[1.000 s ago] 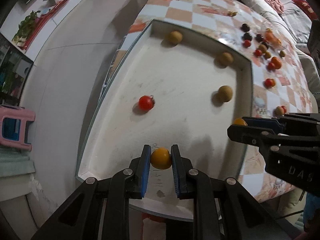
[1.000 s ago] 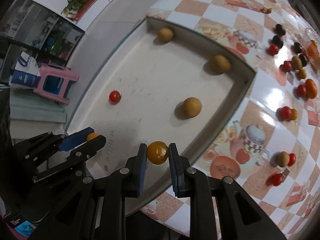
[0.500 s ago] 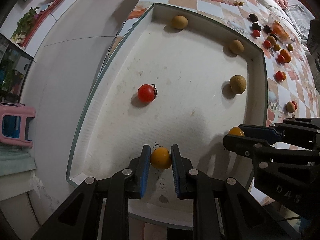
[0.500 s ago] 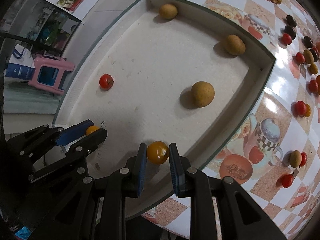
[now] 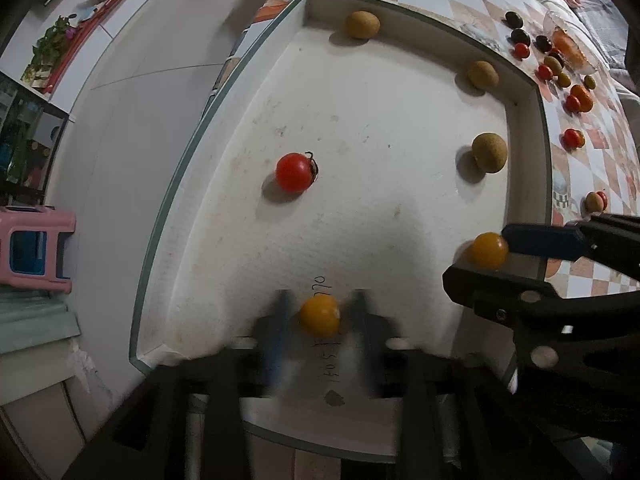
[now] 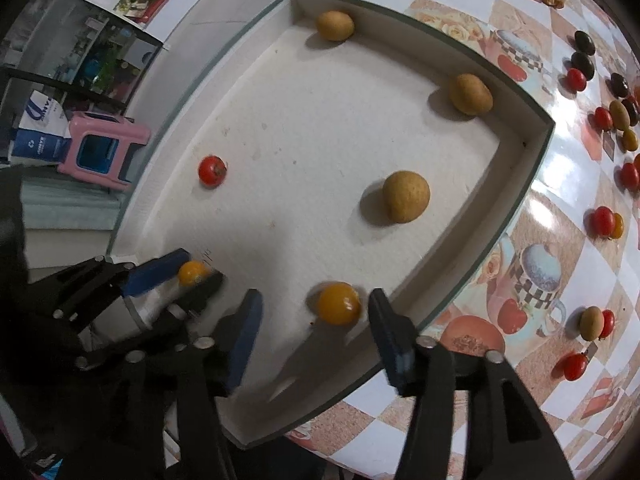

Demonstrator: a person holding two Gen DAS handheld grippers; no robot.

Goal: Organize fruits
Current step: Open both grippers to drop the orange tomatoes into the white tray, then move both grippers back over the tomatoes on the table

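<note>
**Two yellow tomatoes down in the white tray**

Between my right fingers (image 6: 316, 320), spread wide and touching nothing, one yellow tomato (image 6: 339, 304) rests on the floor of the white tray (image 6: 516, 184), near its right wall. My left gripper (image 5: 320, 320) is blurred; its fingers stand apart on either side of a second yellow tomato (image 5: 320, 315), which lies free on the tray floor. Further in sit a red tomato (image 5: 294, 172) and three brown fruits (image 6: 406, 196). More fruit lies scattered on the checkered tablecloth (image 6: 560, 380) beyond.
</note>
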